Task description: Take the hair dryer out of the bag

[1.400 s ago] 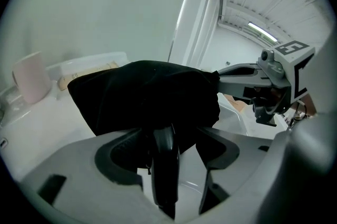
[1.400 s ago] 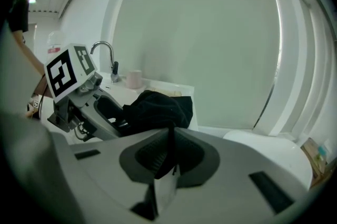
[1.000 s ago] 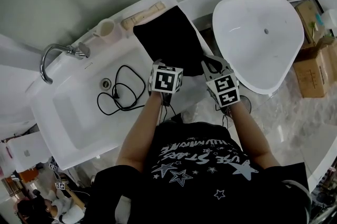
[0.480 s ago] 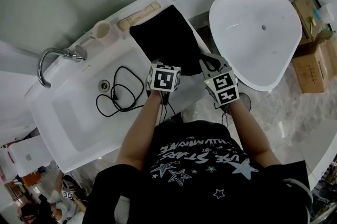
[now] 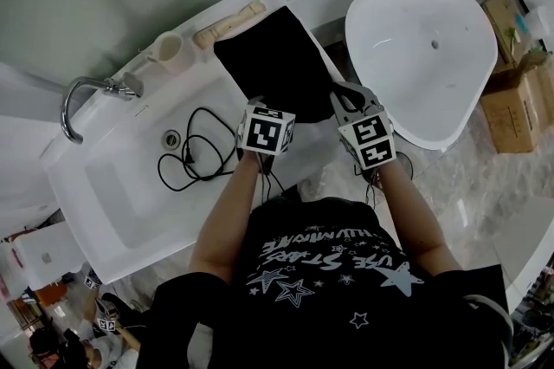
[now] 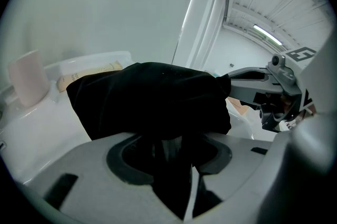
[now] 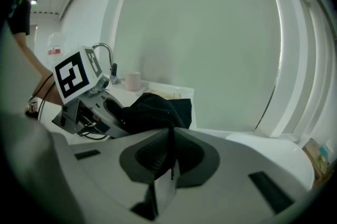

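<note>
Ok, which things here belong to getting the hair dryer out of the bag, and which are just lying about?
Job: black bag; black cord in the sink, likely the dryer's; left gripper and right gripper, both shut on the bag.
Lying about: cup, faucet, wooden item, white tub, cardboard boxes.

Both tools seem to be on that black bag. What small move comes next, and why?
Probably draw the left hand-held gripper back toward the person while the right hand-held gripper keeps its hold. The right one is shut on an edge of the black bag. The left grips its mouth end, perhaps with the dryer inside, and a black cord lies in the sink.
</note>
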Available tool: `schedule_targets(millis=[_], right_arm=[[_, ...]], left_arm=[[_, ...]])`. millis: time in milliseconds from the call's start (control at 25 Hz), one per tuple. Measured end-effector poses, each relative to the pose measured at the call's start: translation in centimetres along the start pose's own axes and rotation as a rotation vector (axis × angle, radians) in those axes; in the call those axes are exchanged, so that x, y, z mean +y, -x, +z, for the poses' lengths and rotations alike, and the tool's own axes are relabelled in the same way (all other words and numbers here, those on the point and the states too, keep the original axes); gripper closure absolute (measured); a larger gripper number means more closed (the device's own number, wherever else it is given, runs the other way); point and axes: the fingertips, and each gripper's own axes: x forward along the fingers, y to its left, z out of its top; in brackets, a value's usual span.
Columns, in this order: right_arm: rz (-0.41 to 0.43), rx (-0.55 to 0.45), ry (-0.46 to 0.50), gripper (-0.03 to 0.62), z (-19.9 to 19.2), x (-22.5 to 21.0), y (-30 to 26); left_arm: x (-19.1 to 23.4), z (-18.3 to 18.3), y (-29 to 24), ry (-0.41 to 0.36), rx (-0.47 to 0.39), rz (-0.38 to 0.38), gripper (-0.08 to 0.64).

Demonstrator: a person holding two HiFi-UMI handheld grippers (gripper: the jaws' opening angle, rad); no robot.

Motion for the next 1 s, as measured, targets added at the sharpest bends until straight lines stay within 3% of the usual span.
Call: schedule_targets(millis=[640, 1000], right_arm=[[0.091, -0.034, 0.051, 0.563, 1.1, 0.8, 0.6], [0.143, -0.035, 0.065, 0.563, 1.2, 0.9, 1.4]], left_arm=[[-1.4, -1.8, 2.5, 0.003, 0.016, -0.045, 0.356], [-3.0, -2.6, 3.8, -0.073, 0.052, -0.090, 0.356]])
